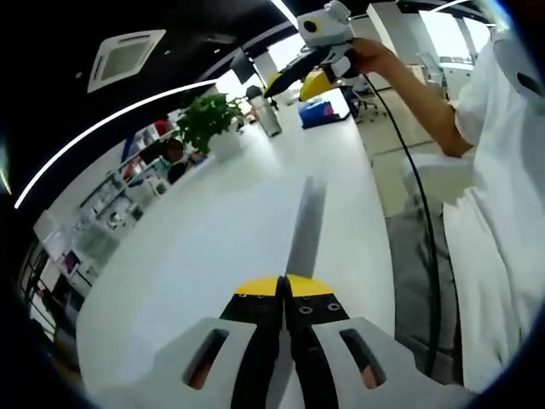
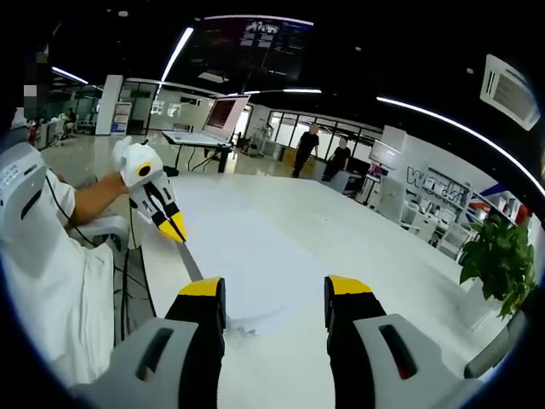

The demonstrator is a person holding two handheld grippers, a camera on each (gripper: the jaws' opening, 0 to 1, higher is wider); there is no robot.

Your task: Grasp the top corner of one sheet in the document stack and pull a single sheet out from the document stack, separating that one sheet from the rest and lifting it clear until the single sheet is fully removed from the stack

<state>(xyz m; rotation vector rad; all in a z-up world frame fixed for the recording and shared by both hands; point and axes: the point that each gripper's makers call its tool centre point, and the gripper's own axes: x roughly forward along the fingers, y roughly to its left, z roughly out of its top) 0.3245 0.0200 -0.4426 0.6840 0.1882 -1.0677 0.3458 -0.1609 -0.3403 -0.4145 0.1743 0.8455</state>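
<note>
My left gripper (image 1: 285, 290) is shut on a white sheet (image 1: 305, 223), which I see edge-on as a thin grey strip rising from the yellow tips over the white table (image 1: 213, 239). In the right gripper view, the left gripper (image 2: 174, 228) hangs above the table with that sheet's edge (image 2: 192, 260) running down from it. My right gripper (image 2: 275, 294) stands open with nothing between its jaws. White paper with a curled edge (image 2: 249, 322) lies on the table just ahead of it; I cannot tell its thickness. The right gripper (image 1: 296, 83) is also high at the far end, held by a hand.
A person in white (image 1: 498, 221) stands at the table's side, with a black cable (image 1: 423, 230) hanging down. On the far end stand a potted plant (image 1: 209, 119), a grey cylinder (image 1: 266, 115) and a blue box (image 1: 322, 112). Two people (image 2: 308, 146) stand far off.
</note>
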